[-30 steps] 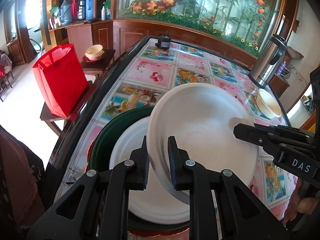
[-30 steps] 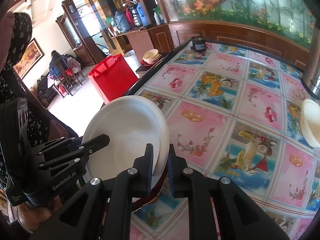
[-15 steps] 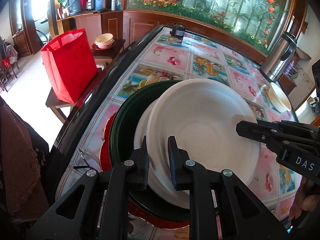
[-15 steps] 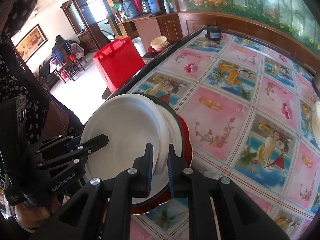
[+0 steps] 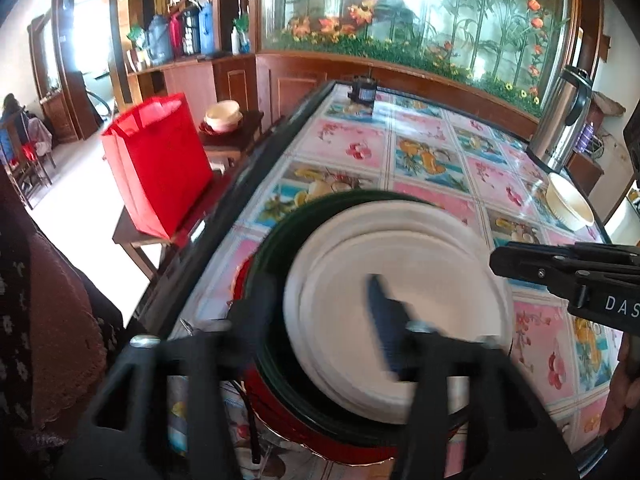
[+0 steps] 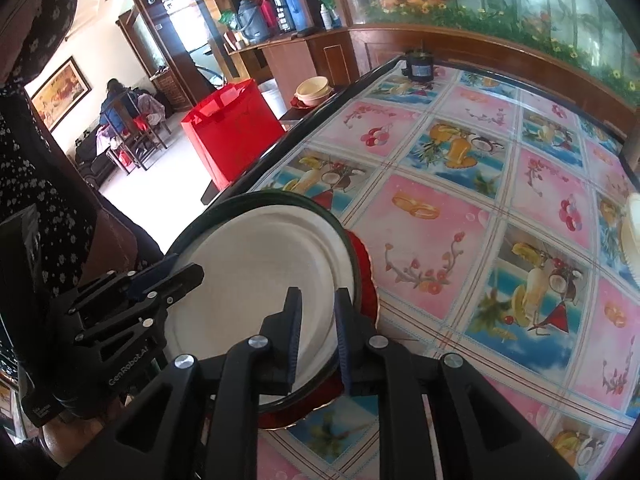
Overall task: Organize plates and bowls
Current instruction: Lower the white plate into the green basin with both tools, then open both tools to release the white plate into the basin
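On the green plate near the table's edge, the white plate now lies stacked as the left gripper springs apart, letting go; the right gripper loosens slightly, its pads still astride the rim, so 1 plate looks delivered.

A bright red fabric tote bag stands on a low dark wooden stool beside the desk, whose glossy cloth shows fruit squares. A steel thermos jug stands at its far right edge, and a small black jar at the far end.
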`<state>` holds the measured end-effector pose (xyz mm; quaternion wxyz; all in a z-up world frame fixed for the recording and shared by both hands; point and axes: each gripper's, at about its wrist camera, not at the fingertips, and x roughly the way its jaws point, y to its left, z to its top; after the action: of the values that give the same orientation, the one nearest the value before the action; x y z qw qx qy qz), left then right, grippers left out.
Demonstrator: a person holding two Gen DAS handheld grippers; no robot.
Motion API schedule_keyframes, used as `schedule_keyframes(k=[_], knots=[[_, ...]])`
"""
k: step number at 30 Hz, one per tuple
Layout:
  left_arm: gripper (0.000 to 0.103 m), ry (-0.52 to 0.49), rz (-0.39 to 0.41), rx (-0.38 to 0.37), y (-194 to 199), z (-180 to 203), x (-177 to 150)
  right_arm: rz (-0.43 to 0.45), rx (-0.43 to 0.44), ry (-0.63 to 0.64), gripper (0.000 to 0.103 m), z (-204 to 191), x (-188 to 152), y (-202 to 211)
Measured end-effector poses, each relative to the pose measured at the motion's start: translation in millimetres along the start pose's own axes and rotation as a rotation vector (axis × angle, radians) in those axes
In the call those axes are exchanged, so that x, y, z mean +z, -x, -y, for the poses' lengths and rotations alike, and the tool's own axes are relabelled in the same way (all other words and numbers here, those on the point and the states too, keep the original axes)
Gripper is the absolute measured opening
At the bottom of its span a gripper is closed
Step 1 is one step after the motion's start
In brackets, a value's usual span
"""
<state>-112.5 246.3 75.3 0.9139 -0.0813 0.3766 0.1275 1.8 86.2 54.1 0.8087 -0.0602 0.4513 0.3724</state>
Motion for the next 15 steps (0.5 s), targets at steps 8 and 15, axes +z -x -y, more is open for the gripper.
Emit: schedule_keyframes(k=[8,15], knots=[[0.061,-0.007,0.102,0.026,21.5,1.5,10.5,0.036,0.017,-0.031,0.030,6.8,0.0,12.1],[0.061,0.013,0.127,-0.021,31.0,4.4,18.4,0.056,0.023,-0.058,0.030,17.3,0.2,19.0]])
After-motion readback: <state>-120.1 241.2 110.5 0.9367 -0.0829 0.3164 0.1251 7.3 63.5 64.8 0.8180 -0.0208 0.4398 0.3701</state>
